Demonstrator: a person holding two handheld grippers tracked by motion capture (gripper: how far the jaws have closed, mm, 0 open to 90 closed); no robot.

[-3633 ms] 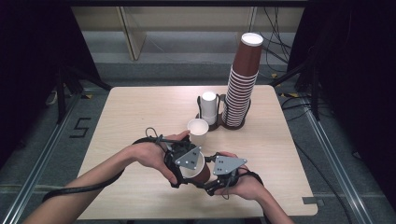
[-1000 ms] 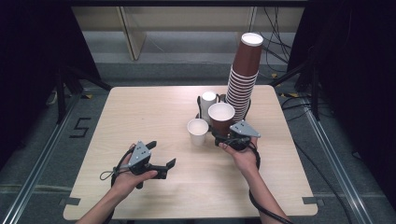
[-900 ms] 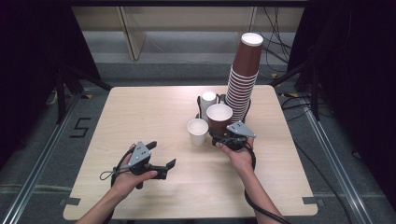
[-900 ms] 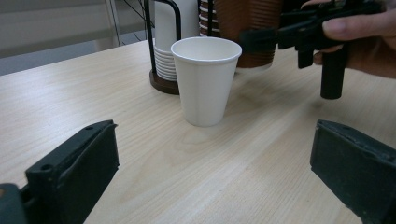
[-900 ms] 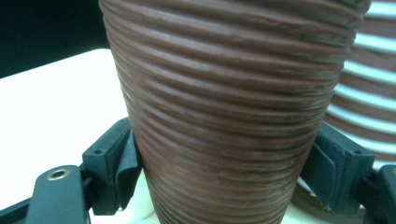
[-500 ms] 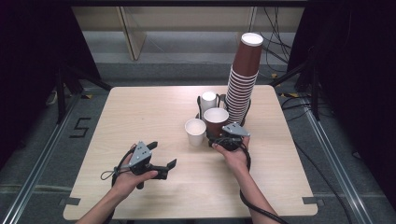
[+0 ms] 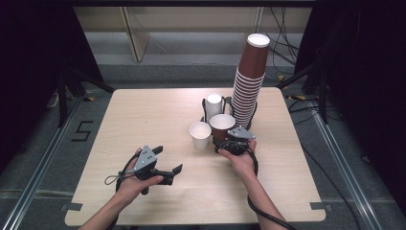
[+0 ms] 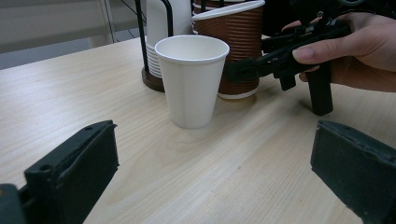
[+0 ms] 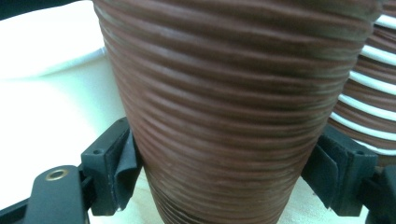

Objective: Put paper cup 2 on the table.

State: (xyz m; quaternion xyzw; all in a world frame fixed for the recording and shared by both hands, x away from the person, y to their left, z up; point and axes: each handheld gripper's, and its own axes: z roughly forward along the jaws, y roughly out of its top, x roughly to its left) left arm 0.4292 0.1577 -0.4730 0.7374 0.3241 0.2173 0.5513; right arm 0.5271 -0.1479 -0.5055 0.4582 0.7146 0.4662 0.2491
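A ribbed brown paper cup [image 7: 222, 125] stands upright on the table next to a white paper cup [image 7: 200, 134]. My right gripper [image 7: 222, 141] is shut on the brown cup low on its wall. In the right gripper view both pads [image 9: 112, 170] press the brown cup [image 9: 233, 107] from either side. My left gripper [image 7: 168, 159] lies open at the front left, held low over the table with nothing between its jaws. From the left gripper [image 8: 210, 172] I look at the white cup [image 8: 192, 79], the brown cup [image 8: 236, 51] behind it and the right gripper [image 8: 247, 70].
A tall stack of brown cups [image 7: 250, 81] rises at the back right of the wooden table [image 7: 143, 115]. A black wire holder with white cups [image 7: 214, 104] stands just behind the two single cups. Dark floor and cables surround the table.
The right gripper has brought the brown cup from the front of the table to beside the white cup and lowered it. The left gripper let go and rests still at front left.
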